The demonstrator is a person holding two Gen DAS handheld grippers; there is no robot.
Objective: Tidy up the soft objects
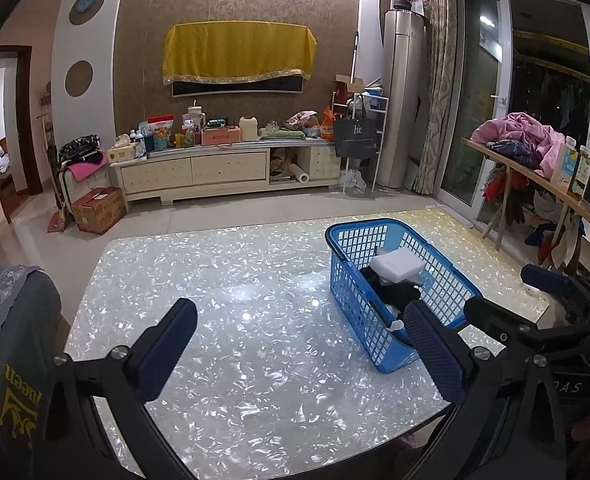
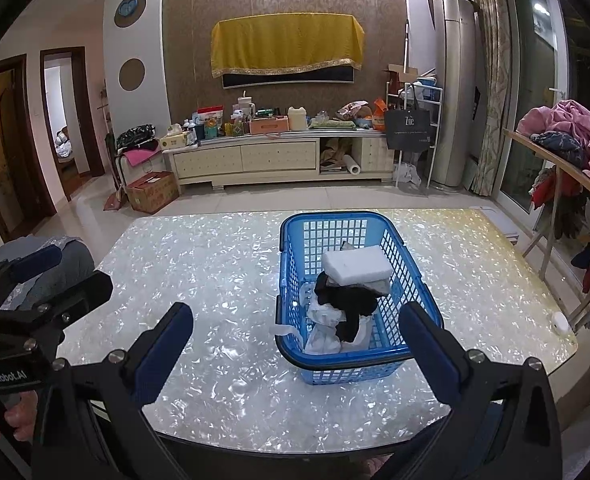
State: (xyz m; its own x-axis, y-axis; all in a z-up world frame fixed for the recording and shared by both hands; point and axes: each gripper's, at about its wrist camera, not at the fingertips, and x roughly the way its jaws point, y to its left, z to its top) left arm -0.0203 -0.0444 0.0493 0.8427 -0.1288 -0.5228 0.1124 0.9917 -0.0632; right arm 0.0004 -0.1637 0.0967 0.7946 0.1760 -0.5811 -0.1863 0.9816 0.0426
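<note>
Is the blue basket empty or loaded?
Loaded. The blue basket stands upright on the table, holding a white foam block atop black and white cloth.

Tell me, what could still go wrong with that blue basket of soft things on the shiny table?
Two risks, as guesses:
1. A white cloth strip hangs out through the blue plastic basket; moving the basket might snag it or drag it out.
2. The white foam block sits loosely on top of the black and white clothes, so a nudge from either open gripper could tip it off.
</note>
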